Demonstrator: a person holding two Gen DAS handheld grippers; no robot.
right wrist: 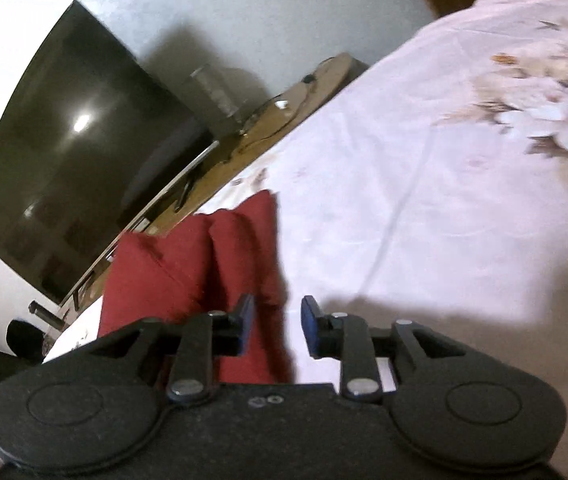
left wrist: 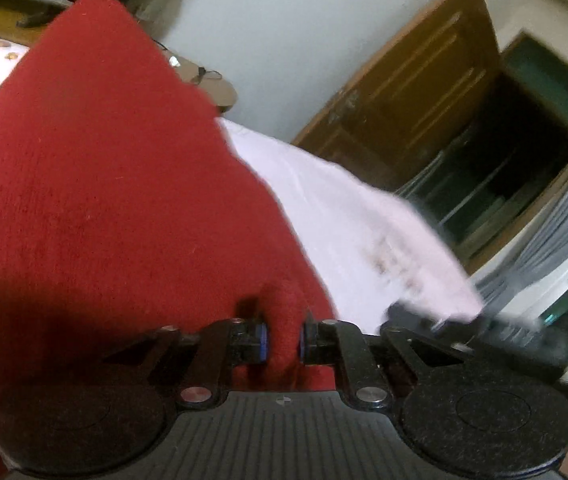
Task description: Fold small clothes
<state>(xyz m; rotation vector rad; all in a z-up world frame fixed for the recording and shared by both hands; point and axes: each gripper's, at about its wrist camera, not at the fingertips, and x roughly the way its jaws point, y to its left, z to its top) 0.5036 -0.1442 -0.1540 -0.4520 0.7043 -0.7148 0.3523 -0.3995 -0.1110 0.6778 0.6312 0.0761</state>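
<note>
Currently left gripper (left wrist: 284,340) pinches a bunched fold of the red knitted garment (left wrist: 104,180); right gripper (right wrist: 277,326) stands open, empty, cloth beside its left pad. Garment lies on pale floral bedsheet (right wrist: 423,200). Lay edges flush before letting go.

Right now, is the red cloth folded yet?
Not quite. The red cloth lies partly doubled on the bedsheet, so a fold looks started. The left gripper pinches a bunch of it; the right gripper is open, with nothing between its pads. Still left: letting go and tidying.
</note>
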